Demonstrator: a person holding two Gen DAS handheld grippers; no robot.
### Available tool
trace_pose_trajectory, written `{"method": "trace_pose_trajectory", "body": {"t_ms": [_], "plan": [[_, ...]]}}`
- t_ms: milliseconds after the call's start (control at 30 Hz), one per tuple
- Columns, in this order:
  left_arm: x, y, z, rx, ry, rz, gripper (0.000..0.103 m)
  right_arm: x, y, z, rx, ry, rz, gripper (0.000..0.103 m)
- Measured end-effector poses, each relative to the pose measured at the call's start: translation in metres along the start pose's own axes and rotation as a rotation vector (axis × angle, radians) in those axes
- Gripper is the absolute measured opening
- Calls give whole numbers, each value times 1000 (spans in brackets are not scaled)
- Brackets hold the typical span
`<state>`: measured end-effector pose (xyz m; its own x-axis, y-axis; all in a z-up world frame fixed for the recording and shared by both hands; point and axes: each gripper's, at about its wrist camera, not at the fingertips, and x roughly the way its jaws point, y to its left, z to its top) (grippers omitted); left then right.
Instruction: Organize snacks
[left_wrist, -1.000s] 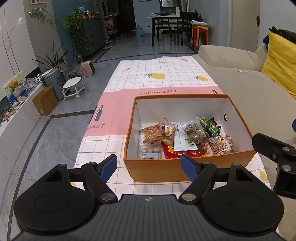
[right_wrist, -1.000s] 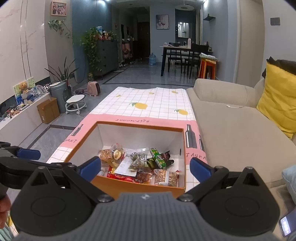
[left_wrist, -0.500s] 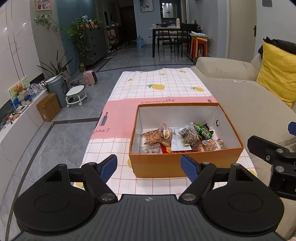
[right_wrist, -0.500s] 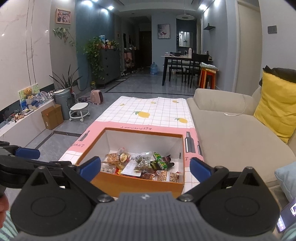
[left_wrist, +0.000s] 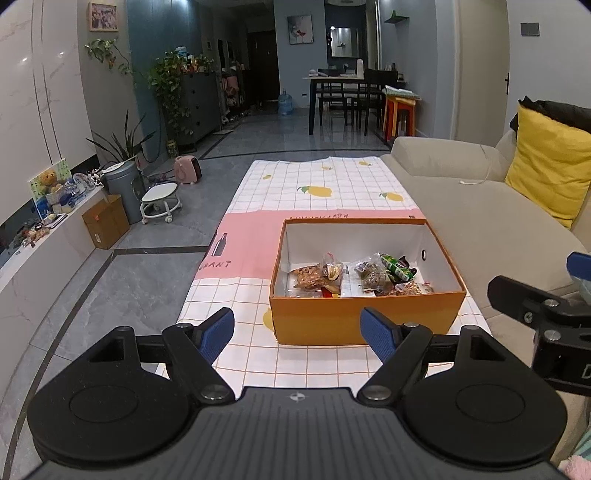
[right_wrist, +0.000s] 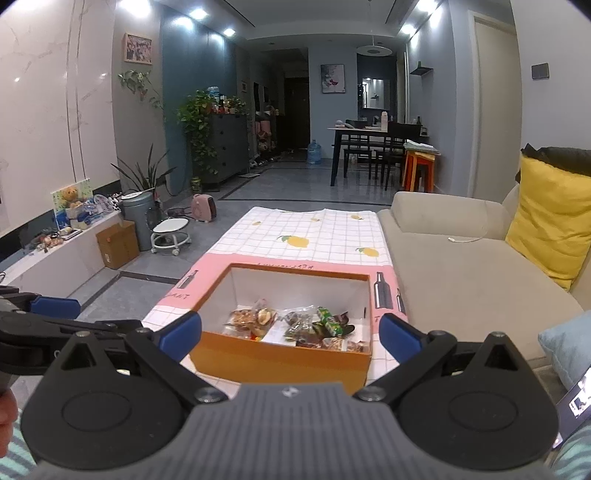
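An orange box with white inner walls stands on the tablecloth and holds several snack packets, among them a green one. My left gripper is open and empty, held back from the box's near wall. My right gripper is open and empty, also short of the box; the snack packets show inside it. The right gripper's finger shows at the right edge of the left wrist view.
A beige sofa with a yellow cushion runs along the table's right side. To the left are a grey floor, a cardboard carton, a white stool and a bin. A dining table stands far back.
Both grippers have pulled back and up from the box, which now looks smaller and farther away. Both stay open and empty. The snacks in the box have not moved.
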<state>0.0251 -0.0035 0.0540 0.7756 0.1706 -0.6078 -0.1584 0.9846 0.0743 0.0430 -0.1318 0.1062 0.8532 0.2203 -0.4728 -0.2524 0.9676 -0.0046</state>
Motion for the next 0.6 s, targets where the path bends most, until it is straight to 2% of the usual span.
{"method": "trace_pose_trajectory", "body": {"t_ms": [233,600], "plan": [[-8,0,-7,-4,-16,-2,91,-11,2,-8,4,3,12,99],[1,-3,-14,-3,6,12,91,-3,-2,-16,15,22,4,99]]}}
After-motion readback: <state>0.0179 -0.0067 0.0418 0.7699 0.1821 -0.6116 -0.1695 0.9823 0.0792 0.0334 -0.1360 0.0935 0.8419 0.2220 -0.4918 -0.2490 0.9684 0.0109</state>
